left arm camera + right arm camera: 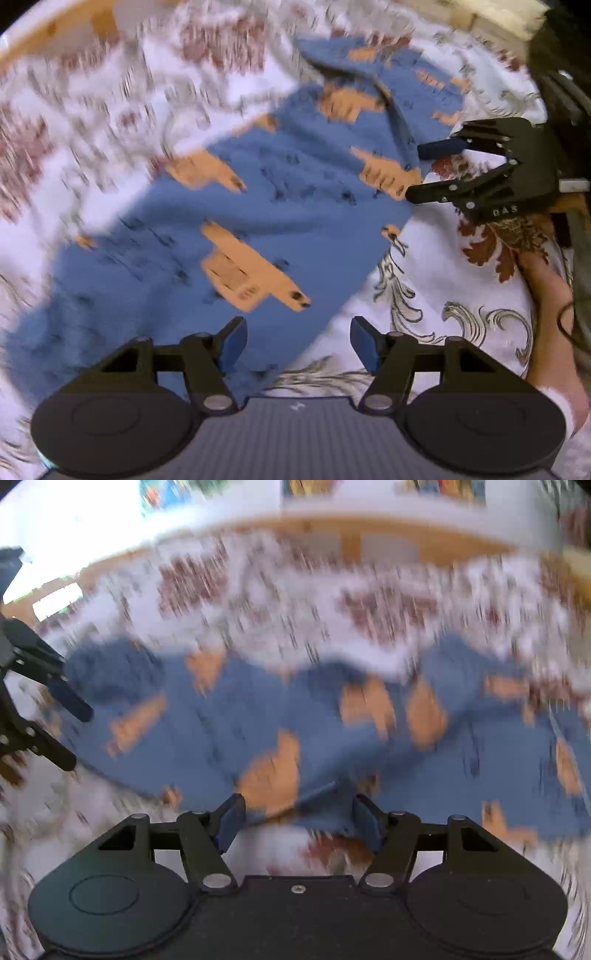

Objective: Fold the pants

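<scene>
1. Pants [207, 229]: one pair, blue with orange figures.
2. Grippers: two, the left gripper [297, 345] and the right gripper [295, 825], each with two fingers.
3. Bedspread [443, 295]: one, white with a red and grey floral print.
4. Hand [546, 306]: one in view, at the right edge of the left wrist view.

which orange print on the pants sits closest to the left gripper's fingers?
The big orange print low on the pants, just ahead of the open left gripper. The other orange prints lie farther up the cloth, toward the right gripper.
</scene>
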`<state>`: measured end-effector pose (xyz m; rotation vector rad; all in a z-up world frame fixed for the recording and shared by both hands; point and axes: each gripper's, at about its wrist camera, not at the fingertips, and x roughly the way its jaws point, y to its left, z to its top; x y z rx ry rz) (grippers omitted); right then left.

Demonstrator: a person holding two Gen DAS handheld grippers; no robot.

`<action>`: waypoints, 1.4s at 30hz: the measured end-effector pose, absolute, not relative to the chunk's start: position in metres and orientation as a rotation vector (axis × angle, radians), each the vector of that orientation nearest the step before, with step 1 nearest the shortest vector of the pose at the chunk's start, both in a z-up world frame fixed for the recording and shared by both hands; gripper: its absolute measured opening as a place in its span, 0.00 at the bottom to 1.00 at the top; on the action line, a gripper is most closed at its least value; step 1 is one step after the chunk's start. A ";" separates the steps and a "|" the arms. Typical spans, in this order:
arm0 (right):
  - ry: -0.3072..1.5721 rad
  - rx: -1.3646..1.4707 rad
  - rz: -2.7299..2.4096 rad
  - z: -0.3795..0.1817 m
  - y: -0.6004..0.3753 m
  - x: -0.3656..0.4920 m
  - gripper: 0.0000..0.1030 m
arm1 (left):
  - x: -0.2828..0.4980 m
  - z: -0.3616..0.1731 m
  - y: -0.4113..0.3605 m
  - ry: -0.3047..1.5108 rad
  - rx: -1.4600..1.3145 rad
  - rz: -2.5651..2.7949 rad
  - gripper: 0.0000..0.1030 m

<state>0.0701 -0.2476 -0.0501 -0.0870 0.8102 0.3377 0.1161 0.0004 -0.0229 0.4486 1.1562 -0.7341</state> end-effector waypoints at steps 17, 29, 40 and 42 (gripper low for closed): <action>0.688 0.302 0.062 -0.009 -0.371 0.074 0.88 | 0.111 -0.001 -0.098 0.881 0.241 -0.687 0.85; 0.742 0.314 0.110 -0.016 -0.389 0.118 0.90 | 0.088 -0.043 -0.169 0.648 0.195 -0.690 0.83; 0.827 0.103 0.130 0.003 -0.352 0.237 0.99 | 0.096 -0.061 -0.163 0.705 0.073 -0.719 0.99; 0.865 0.072 0.088 0.002 -0.345 0.257 0.99 | 0.097 -0.061 -0.162 0.706 0.043 -0.708 1.00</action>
